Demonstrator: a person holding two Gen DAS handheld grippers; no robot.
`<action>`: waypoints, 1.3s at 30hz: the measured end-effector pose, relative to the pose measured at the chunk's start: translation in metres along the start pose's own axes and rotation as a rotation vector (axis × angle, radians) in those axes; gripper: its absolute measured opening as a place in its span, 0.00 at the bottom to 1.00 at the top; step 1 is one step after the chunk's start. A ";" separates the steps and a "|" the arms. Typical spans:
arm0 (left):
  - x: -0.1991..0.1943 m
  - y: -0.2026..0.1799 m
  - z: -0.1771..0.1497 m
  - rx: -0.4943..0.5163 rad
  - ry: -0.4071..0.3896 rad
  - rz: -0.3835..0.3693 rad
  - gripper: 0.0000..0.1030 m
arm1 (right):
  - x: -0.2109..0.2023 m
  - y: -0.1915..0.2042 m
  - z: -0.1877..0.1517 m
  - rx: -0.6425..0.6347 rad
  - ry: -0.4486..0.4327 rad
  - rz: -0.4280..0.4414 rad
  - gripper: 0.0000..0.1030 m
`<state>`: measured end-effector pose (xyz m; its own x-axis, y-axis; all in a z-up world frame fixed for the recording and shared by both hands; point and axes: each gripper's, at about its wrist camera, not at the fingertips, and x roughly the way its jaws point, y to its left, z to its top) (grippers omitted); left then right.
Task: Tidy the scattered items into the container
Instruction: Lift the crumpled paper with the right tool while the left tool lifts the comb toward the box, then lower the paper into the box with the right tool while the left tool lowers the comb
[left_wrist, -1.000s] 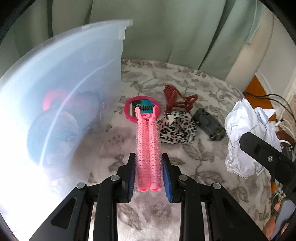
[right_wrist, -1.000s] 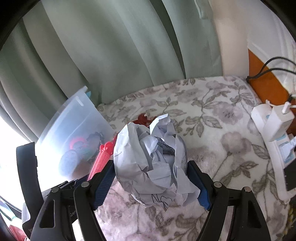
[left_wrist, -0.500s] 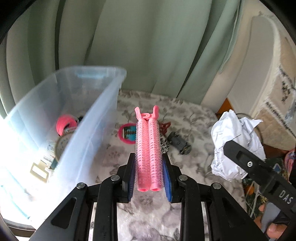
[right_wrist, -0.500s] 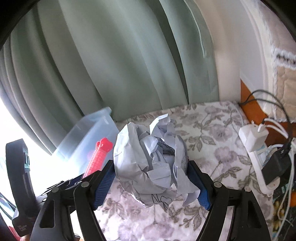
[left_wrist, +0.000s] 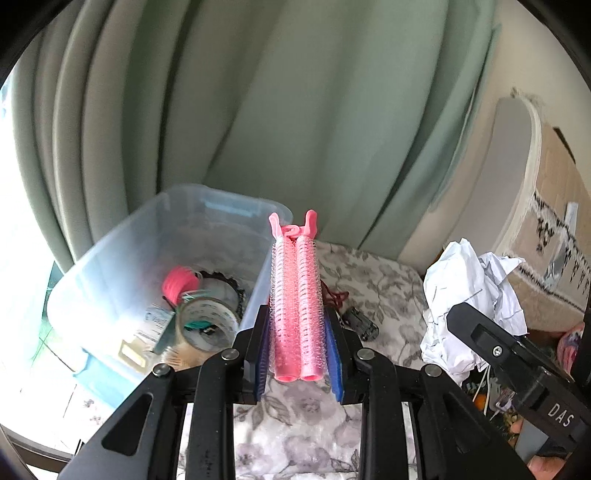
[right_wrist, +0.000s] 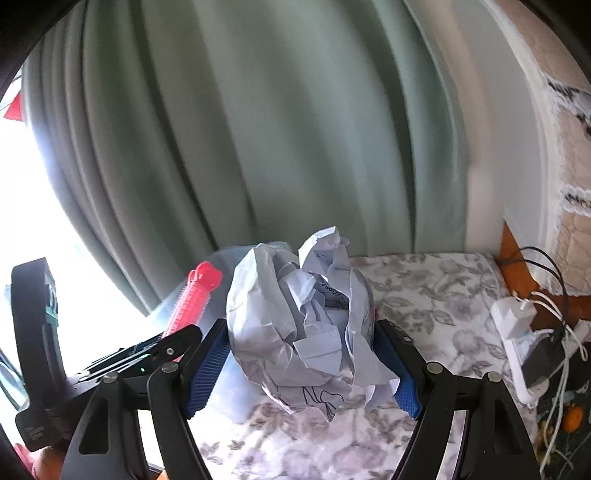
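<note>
Pink hair rollers (left_wrist: 296, 295) clamped in left tool (left_wrist: 298, 360), long axis pointing forward

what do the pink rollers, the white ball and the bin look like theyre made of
Pink rollers: likely glossy plastic tubes under a fine bristly mesh, judging by their sheen.
White ball: crumpled matte paper, with sharp creases and pen marks.
Bin: frosted translucent plastic; its contents show dimly through the wall.
</note>
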<state>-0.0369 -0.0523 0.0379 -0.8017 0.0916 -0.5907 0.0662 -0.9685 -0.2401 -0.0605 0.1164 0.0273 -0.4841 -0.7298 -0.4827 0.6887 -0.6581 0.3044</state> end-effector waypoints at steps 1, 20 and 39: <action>-0.004 0.003 0.001 -0.005 -0.006 0.000 0.27 | -0.001 0.006 0.001 -0.009 -0.002 0.004 0.78; -0.054 0.073 0.013 -0.110 -0.098 0.047 0.27 | 0.009 0.092 0.018 -0.146 -0.001 0.080 0.78; -0.042 0.116 0.011 -0.172 -0.080 0.071 0.27 | 0.068 0.140 0.015 -0.242 0.106 0.094 0.78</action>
<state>-0.0026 -0.1707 0.0434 -0.8353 -0.0012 -0.5497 0.2196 -0.9175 -0.3317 -0.0047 -0.0279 0.0491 -0.3619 -0.7536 -0.5487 0.8428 -0.5160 0.1528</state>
